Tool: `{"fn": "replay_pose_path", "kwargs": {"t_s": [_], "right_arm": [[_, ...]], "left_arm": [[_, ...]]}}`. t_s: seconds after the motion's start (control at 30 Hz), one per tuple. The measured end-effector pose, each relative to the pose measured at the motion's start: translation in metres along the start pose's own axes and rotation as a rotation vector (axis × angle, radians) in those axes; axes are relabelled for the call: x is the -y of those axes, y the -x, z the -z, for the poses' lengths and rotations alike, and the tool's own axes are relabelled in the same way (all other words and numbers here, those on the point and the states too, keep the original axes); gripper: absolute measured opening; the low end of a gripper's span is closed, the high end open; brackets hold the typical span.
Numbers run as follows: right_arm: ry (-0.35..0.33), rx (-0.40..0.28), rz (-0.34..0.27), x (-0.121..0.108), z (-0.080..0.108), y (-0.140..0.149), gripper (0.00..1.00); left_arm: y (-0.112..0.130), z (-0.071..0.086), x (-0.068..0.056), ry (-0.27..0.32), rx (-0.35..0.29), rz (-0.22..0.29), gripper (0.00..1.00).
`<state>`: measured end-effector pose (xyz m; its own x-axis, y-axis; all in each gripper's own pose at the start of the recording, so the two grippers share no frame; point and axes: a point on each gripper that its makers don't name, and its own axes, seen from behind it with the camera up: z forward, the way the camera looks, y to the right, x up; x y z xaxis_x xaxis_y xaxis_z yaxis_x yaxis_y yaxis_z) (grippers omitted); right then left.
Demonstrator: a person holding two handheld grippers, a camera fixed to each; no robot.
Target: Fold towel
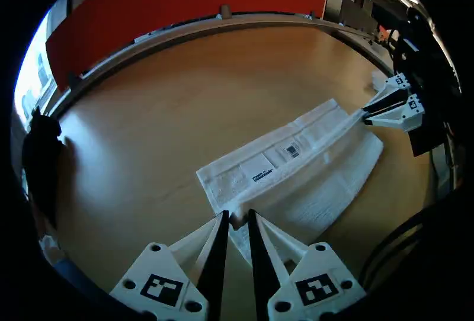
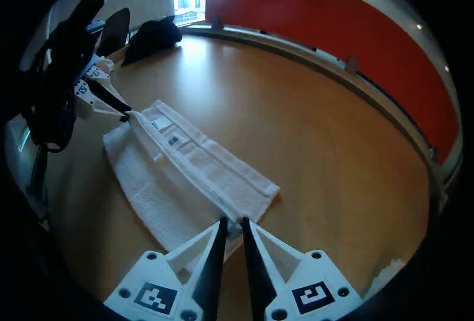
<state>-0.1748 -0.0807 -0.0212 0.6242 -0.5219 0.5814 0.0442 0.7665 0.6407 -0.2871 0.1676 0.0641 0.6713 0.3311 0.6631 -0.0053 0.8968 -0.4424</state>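
Closest in, the left tool [image 1: 237, 221] pinches a fold of the white towel [image 1: 296, 167] between nearly closed fingers. The right tool [image 2: 233, 226] grips the same fold at its opposite end. Between them the towel lies on the wooden counter [image 1: 166, 108], its long axis running from one tool to the other along a raised ridge of cloth. With one end in each tool, the coming fold probably means carrying that ridge sideways across the towel's width.
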Motion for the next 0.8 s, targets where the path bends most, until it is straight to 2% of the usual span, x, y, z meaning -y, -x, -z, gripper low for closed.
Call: {"fn": "replay_pose_path", "kwargs": {"t_s": [0.37, 0.47, 0.53, 0.67, 0.7, 0.73, 0.8], "right_arm": [[0.04, -0.006, -0.019, -0.012, -0.005, -0.004, 0.37], [0.05, -0.007, -0.023, -0.015, -0.005, -0.006, 0.46], [0.057, -0.007, -0.026, -0.017, -0.005, -0.006, 0.53], [0.066, -0.008, -0.03, -0.019, -0.005, -0.006, 0.64], [0.068, -0.008, -0.031, -0.02, -0.004, -0.006, 0.68], [0.07, -0.008, -0.032, -0.02, -0.004, -0.006, 0.74], [0.076, -0.009, -0.034, -0.021, -0.004, -0.006, 0.88]], "left_arm": [[-0.003, -0.004, 0.007, -0.008, -0.016, -0.034, 0.37], [-0.006, -0.003, 0.01, -0.018, -0.026, -0.036, 0.4], [-0.008, -0.002, 0.012, -0.025, -0.027, -0.035, 0.54], [-0.008, -0.001, 0.016, -0.035, -0.027, -0.031, 0.73], [-0.009, 0.0, 0.016, -0.037, -0.028, -0.03, 0.8], [-0.009, 0.0, 0.017, -0.038, -0.028, -0.029, 0.88], [-0.009, 0.001, 0.018, -0.043, -0.029, -0.027, 0.92]]}}
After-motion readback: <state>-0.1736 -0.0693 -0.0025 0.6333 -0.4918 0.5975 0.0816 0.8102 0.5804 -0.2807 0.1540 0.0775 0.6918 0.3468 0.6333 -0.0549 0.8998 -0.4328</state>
